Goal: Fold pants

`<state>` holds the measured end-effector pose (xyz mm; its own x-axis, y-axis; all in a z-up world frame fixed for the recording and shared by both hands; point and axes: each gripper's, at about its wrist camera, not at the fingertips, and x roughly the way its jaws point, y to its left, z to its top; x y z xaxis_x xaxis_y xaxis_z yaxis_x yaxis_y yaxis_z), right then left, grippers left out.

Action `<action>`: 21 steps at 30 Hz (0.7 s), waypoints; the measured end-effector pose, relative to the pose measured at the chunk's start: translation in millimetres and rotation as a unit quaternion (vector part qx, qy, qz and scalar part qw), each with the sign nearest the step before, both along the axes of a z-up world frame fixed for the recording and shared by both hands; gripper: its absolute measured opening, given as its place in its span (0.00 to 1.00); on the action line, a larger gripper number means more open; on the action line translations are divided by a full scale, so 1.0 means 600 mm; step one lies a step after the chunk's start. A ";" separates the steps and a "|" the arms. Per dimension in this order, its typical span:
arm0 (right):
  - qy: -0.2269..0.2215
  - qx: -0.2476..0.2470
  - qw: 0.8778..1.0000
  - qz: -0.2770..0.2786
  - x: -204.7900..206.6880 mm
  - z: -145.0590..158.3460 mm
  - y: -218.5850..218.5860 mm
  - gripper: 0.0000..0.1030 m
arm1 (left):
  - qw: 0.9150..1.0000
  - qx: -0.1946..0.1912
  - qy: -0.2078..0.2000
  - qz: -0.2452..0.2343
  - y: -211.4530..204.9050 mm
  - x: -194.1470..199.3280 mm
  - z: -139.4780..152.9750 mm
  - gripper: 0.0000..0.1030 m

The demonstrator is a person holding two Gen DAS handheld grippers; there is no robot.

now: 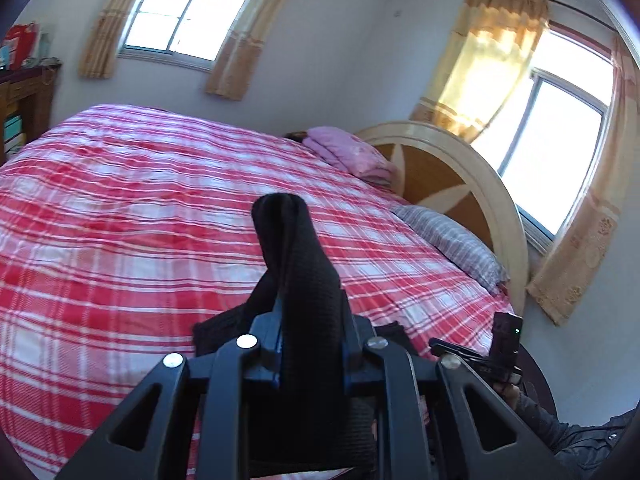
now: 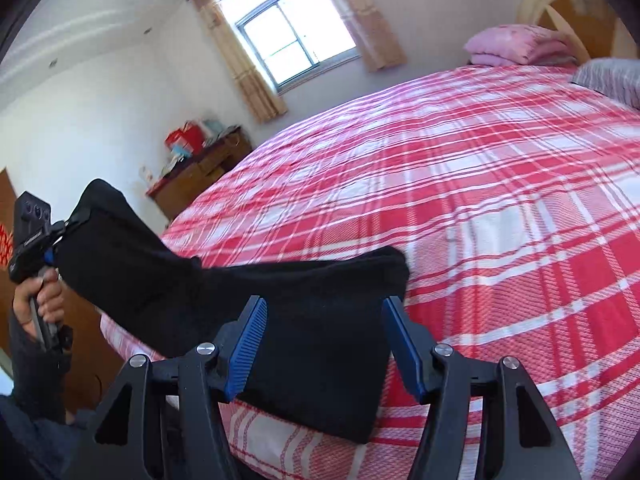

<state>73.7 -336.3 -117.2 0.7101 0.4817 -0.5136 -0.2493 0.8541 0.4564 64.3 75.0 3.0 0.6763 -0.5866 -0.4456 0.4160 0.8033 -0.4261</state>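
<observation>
The black pants (image 2: 312,320) lie partly folded at the near edge of the red plaid bed (image 2: 460,208). My left gripper (image 1: 308,320) is shut on one end of the pants (image 1: 296,256), which stands up out of its jaws above the bed. In the right wrist view the left gripper (image 2: 70,224) holds that end raised at the far left. My right gripper (image 2: 326,340) is open, its blue pads (image 2: 248,344) on either side of the folded part lying on the bed, not gripping it. The right gripper also shows in the left wrist view (image 1: 480,356).
A folded pink blanket (image 1: 352,152) and a grey striped pillow (image 1: 452,240) lie by the wooden headboard (image 1: 452,176). A wooden desk (image 2: 200,172) with red boxes stands beyond the bed's far side. Curtained windows (image 1: 188,12) are behind the bed.
</observation>
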 end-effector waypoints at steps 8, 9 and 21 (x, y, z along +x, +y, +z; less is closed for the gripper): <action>0.014 0.039 0.997 -0.066 0.008 -0.008 -0.055 0.60 | 0.996 0.046 0.020 -0.080 -0.162 0.027 -0.012 0.20; 0.016 0.044 0.996 -0.074 0.009 -0.009 -0.062 0.60 | 0.994 0.052 0.026 -0.088 -0.181 0.033 -0.018 0.20; 0.027 0.062 0.992 -0.105 0.014 -0.019 -0.093 0.61 | 0.973 0.157 0.070 -0.152 -0.375 0.060 -0.140 0.22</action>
<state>81.9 -392.1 -128.5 0.7738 0.3882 -0.5006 -0.0443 0.8215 0.5685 100.4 -149.7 -80.9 0.4124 -0.5702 -0.7106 0.6109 0.7517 -0.2486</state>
